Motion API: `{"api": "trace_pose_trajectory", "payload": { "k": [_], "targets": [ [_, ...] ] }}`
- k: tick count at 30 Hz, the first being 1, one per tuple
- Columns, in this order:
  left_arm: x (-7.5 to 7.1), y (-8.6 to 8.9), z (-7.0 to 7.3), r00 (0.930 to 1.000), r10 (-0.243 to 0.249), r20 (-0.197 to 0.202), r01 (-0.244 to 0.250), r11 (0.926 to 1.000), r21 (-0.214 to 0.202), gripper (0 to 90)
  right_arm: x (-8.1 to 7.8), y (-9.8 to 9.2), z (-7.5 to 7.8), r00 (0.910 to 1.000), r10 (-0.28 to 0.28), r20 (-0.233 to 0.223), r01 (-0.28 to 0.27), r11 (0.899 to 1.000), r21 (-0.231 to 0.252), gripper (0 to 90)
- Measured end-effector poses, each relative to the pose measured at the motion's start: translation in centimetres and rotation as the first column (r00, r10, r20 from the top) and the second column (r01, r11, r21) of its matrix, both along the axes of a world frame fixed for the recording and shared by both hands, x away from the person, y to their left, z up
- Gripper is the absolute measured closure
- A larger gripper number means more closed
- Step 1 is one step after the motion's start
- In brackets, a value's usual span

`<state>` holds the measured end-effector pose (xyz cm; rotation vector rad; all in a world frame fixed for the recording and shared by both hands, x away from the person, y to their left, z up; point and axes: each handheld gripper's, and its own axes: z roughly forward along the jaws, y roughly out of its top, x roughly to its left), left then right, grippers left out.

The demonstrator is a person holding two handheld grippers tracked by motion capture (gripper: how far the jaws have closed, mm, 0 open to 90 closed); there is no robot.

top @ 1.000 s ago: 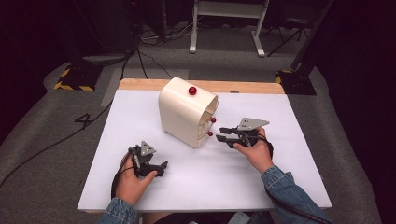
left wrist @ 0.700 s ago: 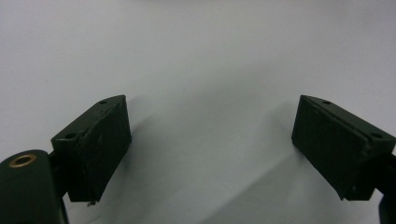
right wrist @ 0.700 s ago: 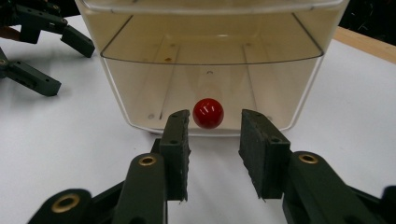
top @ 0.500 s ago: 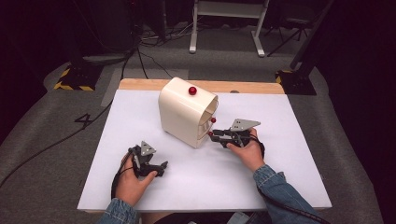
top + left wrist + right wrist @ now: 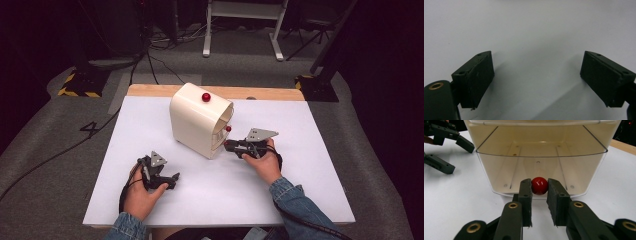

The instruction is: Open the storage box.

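A cream drawer cabinet [image 5: 192,117] stands on the white table [image 5: 300,130], with a red knob [image 5: 206,97] on its top and another [image 5: 228,128] on its front. My right gripper [image 5: 228,145] reaches the cabinet's lower front from the right. In the right gripper view its jaws press both sides of a red drawer knob [image 5: 539,186] on a clear drawer [image 5: 499,167], so the right gripper [image 5: 539,181] is shut on it. My left gripper [image 5: 173,181] rests on the table at the front left. It stands open [image 5: 536,53] over bare white surface.
The table's wooden back edge [image 5: 270,93] runs behind the cabinet. Grey floor, cables and a stand's white legs [image 5: 240,30] lie beyond it. The left gripper [image 5: 446,142] shows at the top left of the right gripper view.
My right gripper has moved left to the cabinet's front and now holds the lower drawer knob. The left gripper has not moved.
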<state>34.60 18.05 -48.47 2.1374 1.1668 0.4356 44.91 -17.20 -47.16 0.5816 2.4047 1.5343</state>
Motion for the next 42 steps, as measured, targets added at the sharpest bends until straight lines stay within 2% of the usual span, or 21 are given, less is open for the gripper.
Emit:
{"api": "trace_pose_trajectory", "payload": {
  "k": [7, 24, 33, 35, 36, 37, 42],
  "targets": [
    [0.0, 0.0, 0.0, 1.0, 0.0, 0.002, 0.0, 1.0, 0.0, 11.9, -0.8, -1.4, 0.3, 1.0, -0.001, -0.004, 0.001, 1.0, -0.016, 74.2],
    [0.0, 0.0, 0.0, 1.0, 0.0, 0.001, 0.0, 1.0, 0.0, 12.0, -4.1, -6.3, 0.7, 0.9991, -0.035, -0.024, 0.034, 0.999, -0.026, 74.2],
    [0.0, 0.0, 0.0, 1.0, 0.001, 0.0, -0.001, 1.0, -0.001, 12.0, -4.5, -7.1, 0.3, 0.9985, -0.044, -0.032, 0.044, 0.999, -0.024, 74.1],
    [0.0, 0.0, 0.0, 1.0, -0.001, 0.0, 0.001, 1.0, 0.0, 12.0, -4.5, -7.2, 0.2, 0.9981, -0.042, -0.045, 0.04, 0.998, -0.038, 72.9],
    [0.0, 0.0, 0.0, 1.0, -0.001, 0.0, 0.001, 1.0, 0.0, 12.0, -4.5, -7.3, 0.0, 0.9973, -0.05, -0.054, 0.047, 0.997, -0.059, 66.0],
    [0.0, 0.0, 0.0, 1.0, -0.001, 0.0, 0.001, 1.0, 0.0, 12.0, -4.5, -7.4, -0.1, 0.9966, -0.053, -0.063, 0.049, 0.997, -0.067, 64.0],
    [0.0, 0.0, 0.0, 1.0, 0.001, 0.0, -0.001, 1.0, -0.001, 12.0, -5.1, -8.2, 0.0, 0.9961, -0.065, -0.06, 0.062, 0.996, -0.058, 61.2]
  ]
}}
